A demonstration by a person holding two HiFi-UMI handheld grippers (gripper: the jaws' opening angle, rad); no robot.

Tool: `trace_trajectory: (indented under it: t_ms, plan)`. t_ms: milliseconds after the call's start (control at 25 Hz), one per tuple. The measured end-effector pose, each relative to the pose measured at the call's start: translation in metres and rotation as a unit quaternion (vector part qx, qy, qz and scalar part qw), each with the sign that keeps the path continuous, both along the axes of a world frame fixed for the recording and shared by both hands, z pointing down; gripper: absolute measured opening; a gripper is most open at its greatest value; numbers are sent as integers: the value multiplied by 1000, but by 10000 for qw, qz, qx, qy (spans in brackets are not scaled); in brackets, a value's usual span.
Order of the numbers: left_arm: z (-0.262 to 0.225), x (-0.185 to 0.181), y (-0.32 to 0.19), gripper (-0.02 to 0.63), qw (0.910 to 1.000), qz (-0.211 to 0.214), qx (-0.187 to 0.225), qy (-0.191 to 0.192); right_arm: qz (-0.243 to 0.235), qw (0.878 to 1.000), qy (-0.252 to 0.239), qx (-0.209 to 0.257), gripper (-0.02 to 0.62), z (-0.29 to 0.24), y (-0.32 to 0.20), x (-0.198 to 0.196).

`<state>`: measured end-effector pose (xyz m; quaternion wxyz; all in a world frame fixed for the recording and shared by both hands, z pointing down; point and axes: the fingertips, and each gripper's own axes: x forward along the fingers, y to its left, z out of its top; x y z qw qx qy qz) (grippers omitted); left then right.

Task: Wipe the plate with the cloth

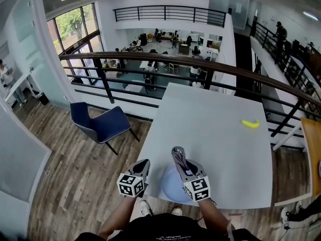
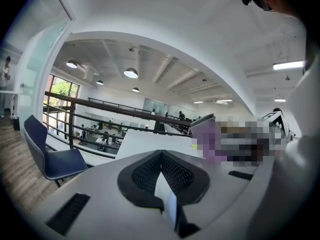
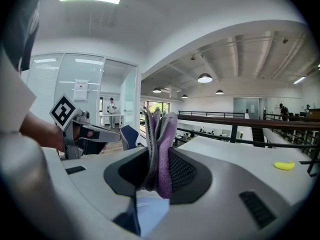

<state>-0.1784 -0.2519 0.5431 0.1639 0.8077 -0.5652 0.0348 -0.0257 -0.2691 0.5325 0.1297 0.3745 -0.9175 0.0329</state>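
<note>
Left tongs (image 2: 161, 156) are clamped on the plate (image 2: 169, 200) rim. Right tongs (image 3: 159, 151) pinch the cloth (image 3: 164, 131), with the plate just beneath them.

Open-plan office, mezzanine level; a dark railing (image 1: 200, 67) edges the wood floor (image 1: 75, 174) and looks down on a lower floor of desks (image 1: 165, 46) with people seated and standing at them; a second balcony (image 1: 165, 14) runs above. Glass partitions (image 1: 30, 54) and tall windows (image 1: 75, 26) on the left; round ceiling lamps (image 2: 131, 73) in rows; a plain white table (image 1: 210, 129) and a blue chair (image 1: 100, 122) by the rail.
</note>
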Motion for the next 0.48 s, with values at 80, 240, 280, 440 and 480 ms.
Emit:
trace_trajectory:
  t_ms: [80, 240, 280, 440, 480]
  plan:
    - [1, -2, -4, 12, 9999, 73, 83, -90, 112, 9999, 18, -82, 118, 4, -1, 1]
    - [9, 2, -5, 12, 9996, 247, 50, -84, 268, 9993, 100, -233, 118, 16, -1, 5]
    - [10, 3, -6, 12, 9995, 290, 44, -87, 303, 9991, 132, -257, 118, 18, -2, 6]
    - [14, 9, -19, 12, 9992, 356, 66, -197, 381, 9984, 167, -387, 118, 25, -10, 8]
    - [16, 11, -23, 12, 9989, 382, 77, -253, 362, 9984, 143, -416, 118, 26, -11, 8]
